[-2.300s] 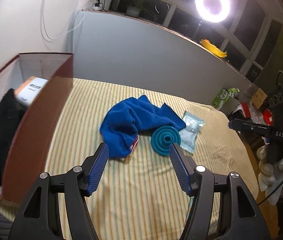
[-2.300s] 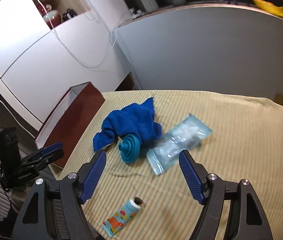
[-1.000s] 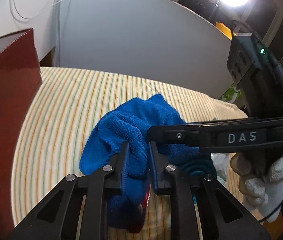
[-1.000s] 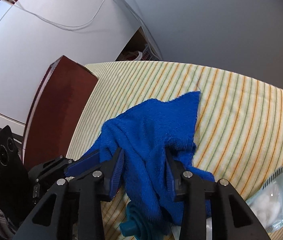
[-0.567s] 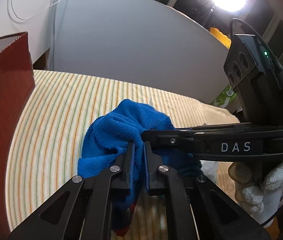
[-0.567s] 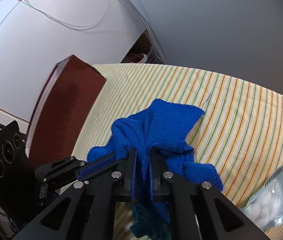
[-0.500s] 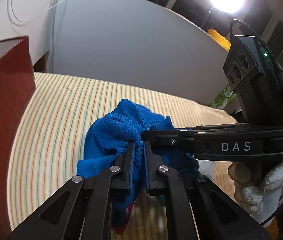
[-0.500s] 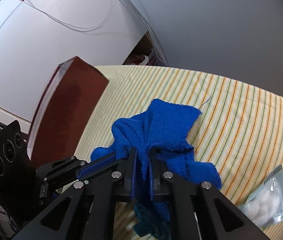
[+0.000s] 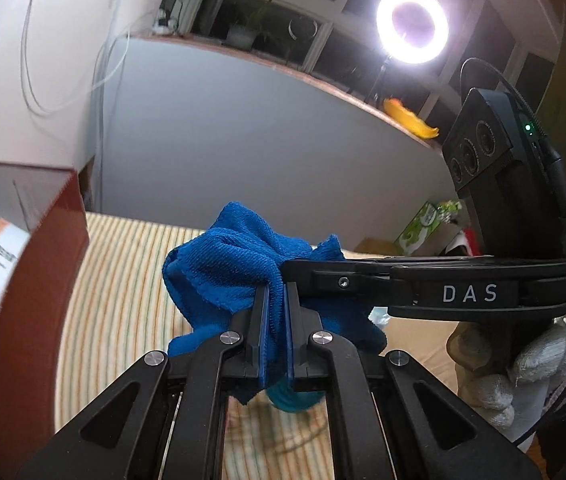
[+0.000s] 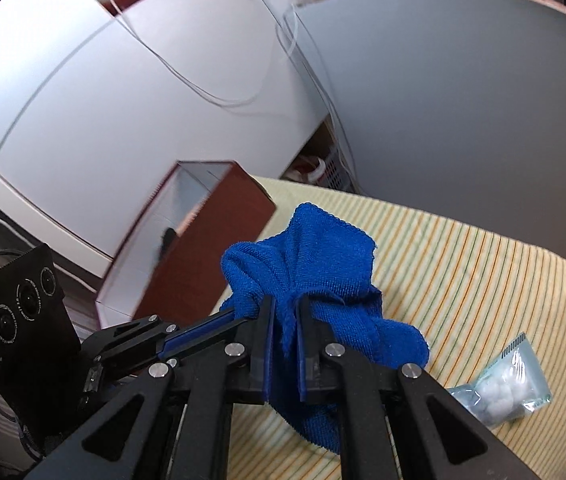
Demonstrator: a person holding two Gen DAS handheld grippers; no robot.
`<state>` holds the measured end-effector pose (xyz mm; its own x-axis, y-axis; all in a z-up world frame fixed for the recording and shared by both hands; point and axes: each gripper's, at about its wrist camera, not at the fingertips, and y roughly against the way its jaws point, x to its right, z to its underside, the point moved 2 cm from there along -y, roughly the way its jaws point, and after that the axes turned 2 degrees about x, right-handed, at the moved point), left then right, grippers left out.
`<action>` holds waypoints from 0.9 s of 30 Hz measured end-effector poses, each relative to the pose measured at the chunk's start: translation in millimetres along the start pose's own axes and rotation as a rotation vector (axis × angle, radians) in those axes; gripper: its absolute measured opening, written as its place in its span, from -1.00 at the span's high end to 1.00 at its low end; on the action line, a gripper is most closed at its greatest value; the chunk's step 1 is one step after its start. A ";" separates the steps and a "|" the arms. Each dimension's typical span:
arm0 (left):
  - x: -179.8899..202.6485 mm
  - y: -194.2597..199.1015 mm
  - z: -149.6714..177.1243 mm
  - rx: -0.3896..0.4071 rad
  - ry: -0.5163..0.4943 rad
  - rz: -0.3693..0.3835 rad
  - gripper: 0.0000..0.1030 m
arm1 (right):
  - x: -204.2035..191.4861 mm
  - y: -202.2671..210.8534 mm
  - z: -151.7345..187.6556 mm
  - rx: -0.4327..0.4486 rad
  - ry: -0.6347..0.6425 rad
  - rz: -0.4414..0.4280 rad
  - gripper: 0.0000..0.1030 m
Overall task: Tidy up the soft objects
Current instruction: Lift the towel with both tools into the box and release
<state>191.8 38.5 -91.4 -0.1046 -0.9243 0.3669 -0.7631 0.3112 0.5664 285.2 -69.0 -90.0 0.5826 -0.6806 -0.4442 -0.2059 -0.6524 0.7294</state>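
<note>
A blue towel hangs bunched in the air above the striped bed cover; it also shows in the right wrist view. My left gripper is shut on a fold of it. My right gripper is shut on the same towel from the right side, and its fingers cross in front of the left gripper. A dark red storage box stands open at the left, with a black soft item and a white-orange carton inside. It also shows in the right wrist view.
A teal collapsible funnel lies under the towel, mostly hidden. A clear packet of cotton balls lies on the bed cover to the right. A grey wall panel borders the far side. A ring light glares above.
Both grippers closed on the blue towel and have lifted it off the bed cover. It now hangs higher, nearer the red box.
</note>
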 end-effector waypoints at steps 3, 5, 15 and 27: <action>6.7 19.8 -6.1 0.030 -0.016 0.005 0.94 | -11.7 16.5 -3.0 0.025 0.013 -0.005 0.84; 13.3 26.6 -9.8 0.046 -0.025 0.005 0.94 | -20.3 27.3 -3.7 0.041 0.023 -0.010 0.84; 3.3 82.2 -24.0 0.134 -0.039 -0.020 0.94 | -82.2 42.4 -18.1 0.085 0.098 -0.056 0.84; -61.6 147.3 -26.8 0.203 -0.008 -0.141 0.94 | -174.8 -13.1 -39.1 0.049 0.193 -0.159 0.84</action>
<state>102.9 147.2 -10.8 0.0079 -0.9575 0.2884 -0.8827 0.1289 0.4519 216.7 71.5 -1.6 0.7491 -0.4949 -0.4403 -0.1351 -0.7649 0.6298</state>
